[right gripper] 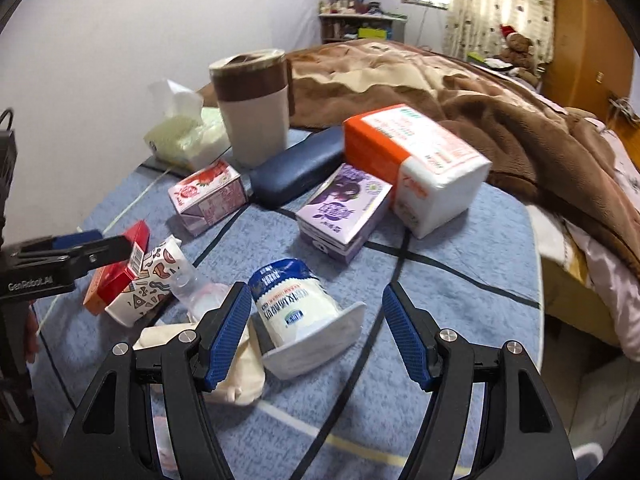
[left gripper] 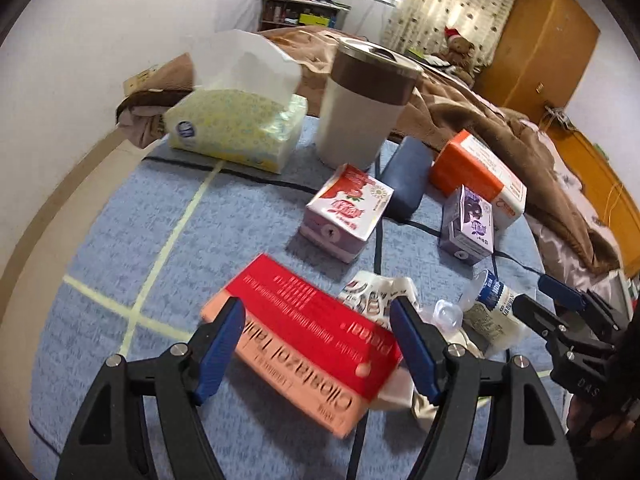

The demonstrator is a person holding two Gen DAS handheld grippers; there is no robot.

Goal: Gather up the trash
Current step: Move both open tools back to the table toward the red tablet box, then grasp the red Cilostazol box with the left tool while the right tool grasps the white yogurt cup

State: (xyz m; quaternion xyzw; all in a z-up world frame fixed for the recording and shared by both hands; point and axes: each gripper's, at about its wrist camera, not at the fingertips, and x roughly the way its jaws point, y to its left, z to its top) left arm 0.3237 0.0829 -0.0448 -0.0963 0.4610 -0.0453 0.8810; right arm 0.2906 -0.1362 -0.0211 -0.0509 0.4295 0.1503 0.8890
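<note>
Left hand-held gripper (left gripper: 316, 340) gapes above the red box (left gripper: 304, 336); right hand-held gripper (right gripper: 316, 336) gapes above the yogurt cup (right gripper: 298, 306).

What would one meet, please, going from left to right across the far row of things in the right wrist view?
Tissue pack → brown-banded cup → dark blue case → orange and white pack → brown blanket.

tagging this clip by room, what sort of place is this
Most likely a bedroom in a home: a bed with a rumpled brown blanket, a teddy bear beside a wooden wardrobe, and a curtained window behind.
</note>
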